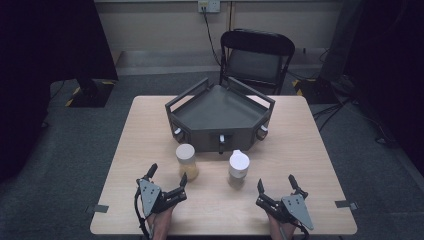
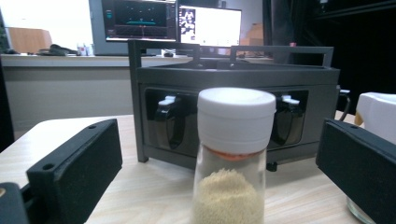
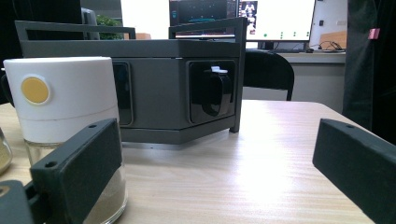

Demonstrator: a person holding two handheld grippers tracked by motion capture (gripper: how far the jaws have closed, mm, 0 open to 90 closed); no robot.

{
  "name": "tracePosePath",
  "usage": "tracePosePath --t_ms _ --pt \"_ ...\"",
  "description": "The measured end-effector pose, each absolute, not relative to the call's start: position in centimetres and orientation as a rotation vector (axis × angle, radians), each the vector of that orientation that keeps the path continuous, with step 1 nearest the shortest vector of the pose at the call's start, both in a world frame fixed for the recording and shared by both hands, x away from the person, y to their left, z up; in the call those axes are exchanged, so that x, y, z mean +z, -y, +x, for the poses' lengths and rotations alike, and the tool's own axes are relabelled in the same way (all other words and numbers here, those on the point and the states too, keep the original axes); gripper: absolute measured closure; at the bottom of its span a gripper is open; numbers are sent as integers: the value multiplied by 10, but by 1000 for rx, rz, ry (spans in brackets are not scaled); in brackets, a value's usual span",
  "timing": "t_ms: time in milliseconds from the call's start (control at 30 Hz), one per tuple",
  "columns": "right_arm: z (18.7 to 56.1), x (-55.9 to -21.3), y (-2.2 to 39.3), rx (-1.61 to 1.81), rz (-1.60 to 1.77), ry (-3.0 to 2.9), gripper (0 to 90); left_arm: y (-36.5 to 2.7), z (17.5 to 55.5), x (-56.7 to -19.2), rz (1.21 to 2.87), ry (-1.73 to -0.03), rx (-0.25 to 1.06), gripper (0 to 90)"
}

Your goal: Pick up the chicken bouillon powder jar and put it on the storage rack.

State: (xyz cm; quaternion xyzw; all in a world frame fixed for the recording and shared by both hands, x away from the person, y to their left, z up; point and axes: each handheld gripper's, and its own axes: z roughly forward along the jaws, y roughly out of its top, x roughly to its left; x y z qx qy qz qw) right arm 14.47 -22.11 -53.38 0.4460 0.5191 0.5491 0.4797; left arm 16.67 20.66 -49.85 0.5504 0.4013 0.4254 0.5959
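Note:
Two glass spice jars stand in front of a dark grey rack (image 1: pixel 220 107). The left jar (image 1: pixel 186 161) has a plain white lid and yellowish grains; in the left gripper view this jar (image 2: pixel 235 154) stands straight ahead between the spread jaws. The right jar (image 1: pixel 238 168) has a white spouted cap; in the right gripper view this jar (image 3: pixel 65 126) with a yellow dot on its cap sits behind the left jaw. My left gripper (image 1: pixel 167 177) is open just before the left jar. My right gripper (image 1: pixel 276 184) is open, to the right of the right jar.
The rack's front faces (image 2: pixel 233 116) hold recessed slots with dark handled pieces (image 3: pixel 215 93). A black folding chair (image 1: pixel 257 55) stands beyond the light wooden table (image 1: pixel 310 150). Monitors (image 2: pixel 173 21) glow in the background. Bare tabletop lies to the right of the rack (image 3: pixel 280 140).

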Motion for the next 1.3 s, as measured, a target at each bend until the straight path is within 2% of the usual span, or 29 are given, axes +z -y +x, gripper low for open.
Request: tracePosePath --t_ms 767,1300 --pt "145 -534 220 1337 1091 -1264 2 -204 196 -463 1291 -879 919 0" --pt "144 -534 220 1336 1090 -1263 2 -197 223 -466 1386 -908 863 32"
